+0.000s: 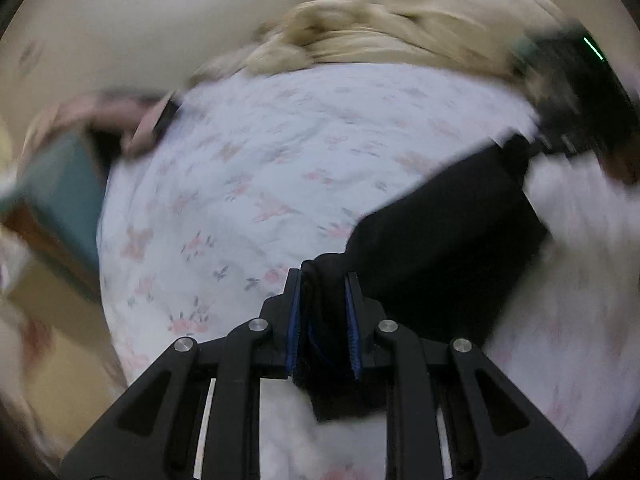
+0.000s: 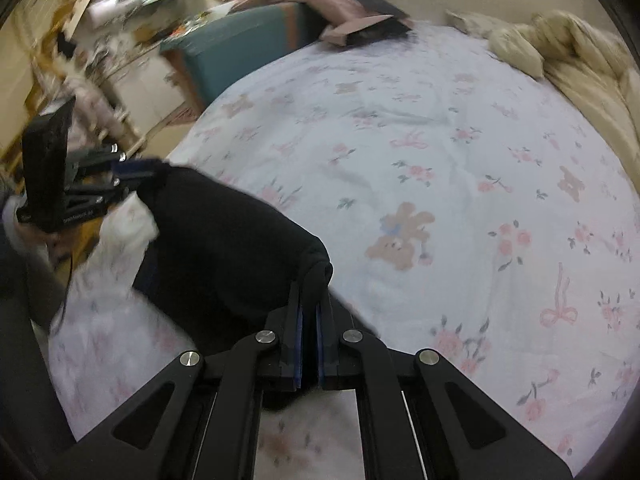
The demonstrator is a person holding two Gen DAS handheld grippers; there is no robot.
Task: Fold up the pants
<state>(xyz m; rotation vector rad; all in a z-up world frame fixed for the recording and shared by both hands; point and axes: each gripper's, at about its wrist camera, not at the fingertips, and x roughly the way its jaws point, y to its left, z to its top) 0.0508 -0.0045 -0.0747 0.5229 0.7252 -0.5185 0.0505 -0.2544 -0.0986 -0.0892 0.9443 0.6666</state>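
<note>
The black pants [image 1: 448, 236] hang stretched between my two grippers above the flowered bed sheet [image 1: 256, 184]. My left gripper [image 1: 324, 284] is shut on one end of the pants, with black cloth bunched between its blue pads. My right gripper [image 2: 310, 292] is shut on the other end of the pants [image 2: 224, 240]. In the left wrist view the right gripper [image 1: 560, 120] shows at the far right. In the right wrist view the left gripper [image 2: 120, 176] shows at the far left, holding the cloth. The left view is blurred.
A beige duvet [image 2: 580, 60] is piled at the bed's far side. Pink and dark clothes [image 2: 344, 8] lie on a teal bed end [image 2: 240, 48]. Cluttered furniture [image 2: 120, 20] stands beyond the bed. The sheet [image 2: 440, 160] is flat.
</note>
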